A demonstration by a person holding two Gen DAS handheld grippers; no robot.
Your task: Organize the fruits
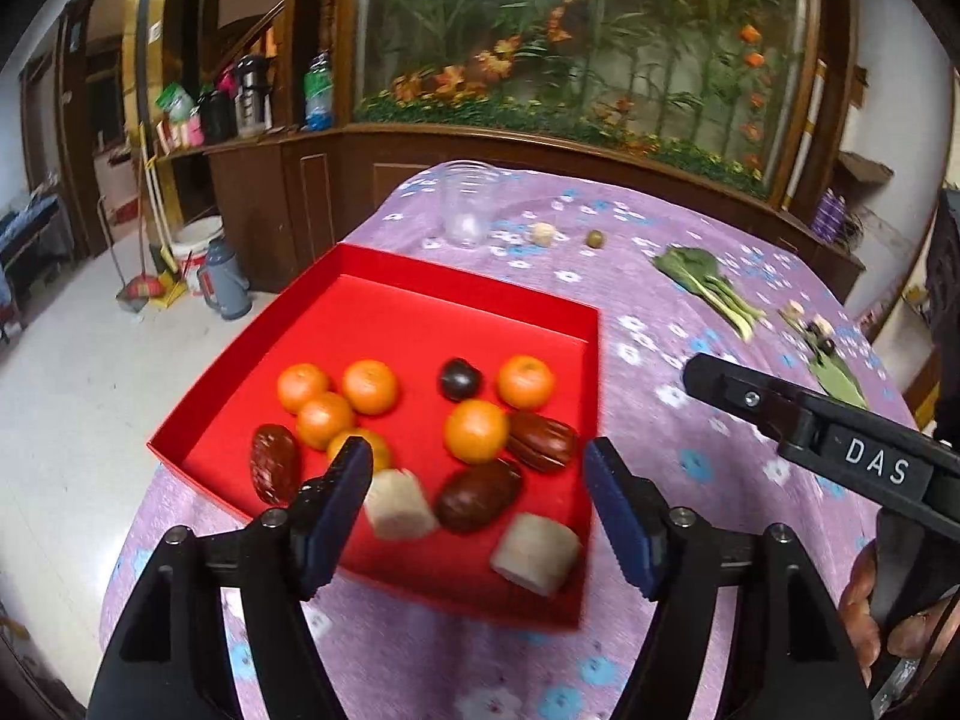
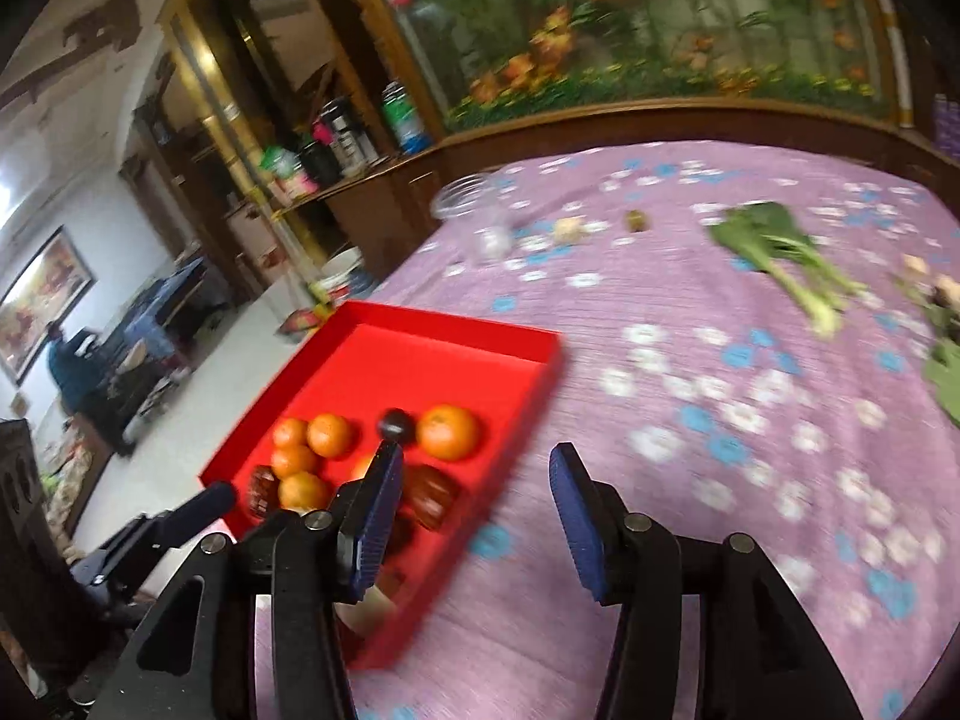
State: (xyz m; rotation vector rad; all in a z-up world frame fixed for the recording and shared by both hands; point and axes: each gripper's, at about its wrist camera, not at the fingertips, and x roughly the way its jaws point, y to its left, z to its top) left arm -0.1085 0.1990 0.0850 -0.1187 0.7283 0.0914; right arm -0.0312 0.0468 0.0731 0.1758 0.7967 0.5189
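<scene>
Floor: pale, left of the worktop, with a grey flask (image 1: pixel 223 279) and a white bucket (image 1: pixel 197 238) standing on it.
Tray: red tray (image 1: pixel 384 312) on the left part of the worktop (image 1: pixel 690 276), which wears a purple flowered cloth.
Fruits: six oranges in the tray, among them one far left (image 1: pixel 303 387) and one far right (image 1: pixel 525 381); a dark plum (image 1: pixel 459 379) sits between the groups.
Dates: three glossy brown dates, one (image 1: pixel 275 463) at the tray's left side, one (image 1: pixel 542 441) at the right, one (image 1: pixel 477 495) nearer the front.
Pale chunks: two whitish cut pieces (image 1: pixel 399 504) (image 1: pixel 535 551) near the tray's front wall.
Left gripper: left gripper (image 1: pixel 474 516) hovers over the tray's near edge, jaws apart, nothing between the pads.
Cup: clear plastic cup (image 1: pixel 468 204) stands beyond the tray; two small round things (image 1: pixel 542 234) (image 1: pixel 595 238) lie to its right.
Right gripper: right gripper (image 2: pixel 474 516) over the tray's right wall and the cloth, jaws apart, gripping nothing; a hand (image 1: pixel 876 612) grips its handle.
Greens: leafy stalk (image 1: pixel 708 285) on the cloth, well apart from the tray.
</scene>
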